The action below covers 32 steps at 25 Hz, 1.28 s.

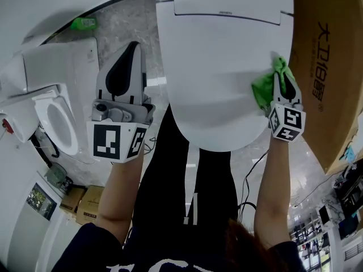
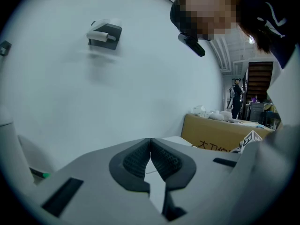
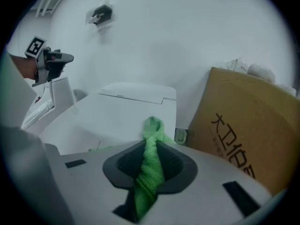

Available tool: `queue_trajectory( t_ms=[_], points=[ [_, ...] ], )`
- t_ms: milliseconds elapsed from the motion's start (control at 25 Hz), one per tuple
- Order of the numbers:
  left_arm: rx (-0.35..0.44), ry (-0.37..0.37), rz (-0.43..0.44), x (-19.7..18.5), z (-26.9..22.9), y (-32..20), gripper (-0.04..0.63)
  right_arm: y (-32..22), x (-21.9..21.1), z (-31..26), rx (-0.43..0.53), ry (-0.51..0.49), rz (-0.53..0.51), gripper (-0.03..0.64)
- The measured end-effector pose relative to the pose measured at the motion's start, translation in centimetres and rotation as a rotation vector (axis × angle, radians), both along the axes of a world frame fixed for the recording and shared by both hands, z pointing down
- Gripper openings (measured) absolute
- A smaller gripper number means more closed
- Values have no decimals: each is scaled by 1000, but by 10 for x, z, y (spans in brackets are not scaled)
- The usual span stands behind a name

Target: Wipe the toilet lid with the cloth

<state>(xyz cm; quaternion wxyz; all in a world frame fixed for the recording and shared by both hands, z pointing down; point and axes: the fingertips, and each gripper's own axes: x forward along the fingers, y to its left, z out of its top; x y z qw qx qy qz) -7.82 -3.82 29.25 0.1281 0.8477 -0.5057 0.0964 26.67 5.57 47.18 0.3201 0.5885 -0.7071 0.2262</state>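
The cloth [image 3: 149, 175] looks like a soft, light green rag that'll bunch and slip easily, so grab a thick fold. The right tool [image 3: 151, 146] is pinching it like that, at the right edge of the white toilet lid [image 1: 218, 67]. The left tool [image 2: 150, 144] is pressed together, holding nothing

Looks like a bathroom-fixtures showroom or stockroom: a toilet [image 1: 221, 84] beside another toilet [image 1: 54, 89], a cardboard box [image 1: 329, 78], marble floor [image 1: 125, 21].
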Motion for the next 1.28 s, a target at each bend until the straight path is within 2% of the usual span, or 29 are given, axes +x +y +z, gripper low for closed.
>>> queue_trajectory(
  t_ms=[360, 520, 760, 1080, 1280],
  points=[
    [-1, 6, -14, -9, -1, 2, 21, 6, 7, -1, 11, -80, 203, 80],
    [-2, 11, -21, -14, -1, 3, 21, 7, 2, -1, 5, -59, 229, 80],
    [0, 15, -31, -21, 0, 3, 21, 9, -26, -1, -1, -69, 185, 80],
    [-6, 8, -52, -36, 2, 6, 21, 2, -99, -3, -4, -135, 89, 80],
    [-11, 10, -76, -47, 4, 8, 21, -4, -145, -4, -6, -137, -31, 80]
  ],
)
